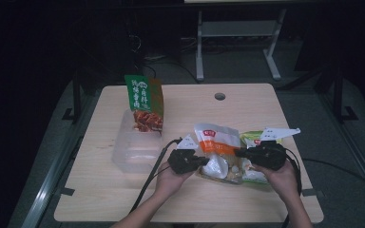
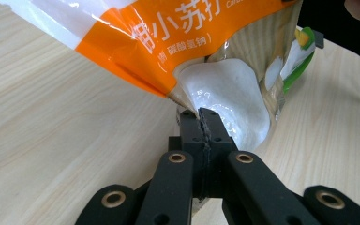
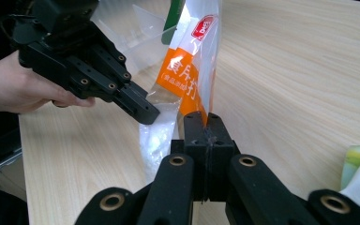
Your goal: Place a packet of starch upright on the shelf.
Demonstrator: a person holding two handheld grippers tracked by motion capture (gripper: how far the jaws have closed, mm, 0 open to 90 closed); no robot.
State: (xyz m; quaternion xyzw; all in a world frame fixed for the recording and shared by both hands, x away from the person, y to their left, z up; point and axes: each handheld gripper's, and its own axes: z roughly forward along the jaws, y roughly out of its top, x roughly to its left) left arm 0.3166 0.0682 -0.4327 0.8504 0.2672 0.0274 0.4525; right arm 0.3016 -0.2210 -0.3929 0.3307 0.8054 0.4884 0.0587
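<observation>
Both grippers have the same orange and white bag [image 1: 217, 142], held just above the worktop [image 1: 247, 102] near its front edge. The left hand-held gripper [image 2: 205, 117] is clamped tight on one corner, the right hand-held gripper [image 3: 205, 123] pinched on the opposite edge. A clear plastic tub [image 1: 135, 147] with a green packet [image 1: 145, 102] standing in it sits off to the left.
</observation>
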